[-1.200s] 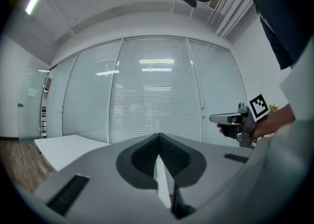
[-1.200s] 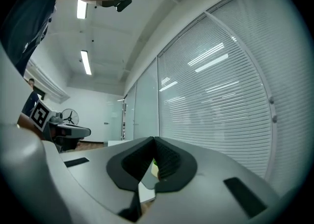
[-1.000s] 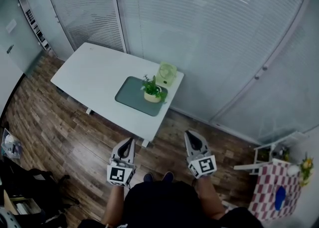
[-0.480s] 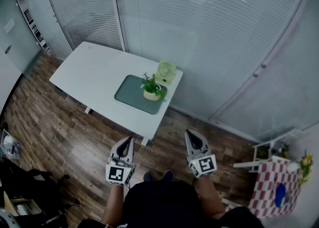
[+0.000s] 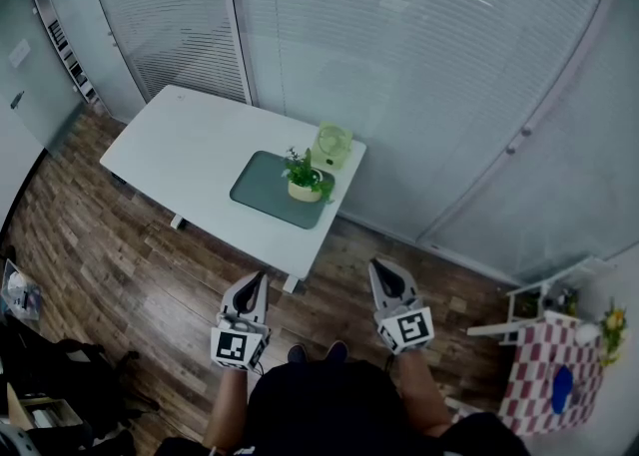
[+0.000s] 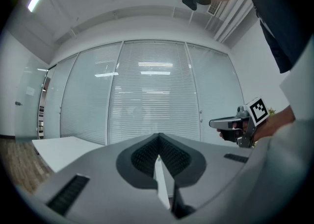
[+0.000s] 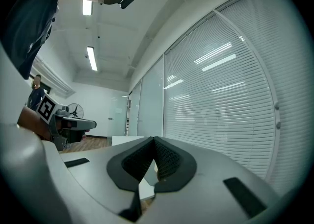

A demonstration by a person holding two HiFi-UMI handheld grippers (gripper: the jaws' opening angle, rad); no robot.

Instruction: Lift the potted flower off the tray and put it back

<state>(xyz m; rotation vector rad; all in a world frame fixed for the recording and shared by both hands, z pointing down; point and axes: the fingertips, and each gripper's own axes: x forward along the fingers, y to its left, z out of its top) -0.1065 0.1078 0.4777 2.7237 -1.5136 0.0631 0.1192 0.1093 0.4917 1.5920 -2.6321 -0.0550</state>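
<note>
Table (image 5: pixel 180 140), white, on wood floor (image 5: pixel 110 254) by blinded glass wall (image 5: pixel 399 65); left gripper (image 5: pixel 259 277), right gripper (image 5: pixel 377 265) clenched, empty.

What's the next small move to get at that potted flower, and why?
Probably step closer to the table: both the left gripper and right gripper are shut, empty and held near the body, well short of the potted flower sitting on the tray.
</note>
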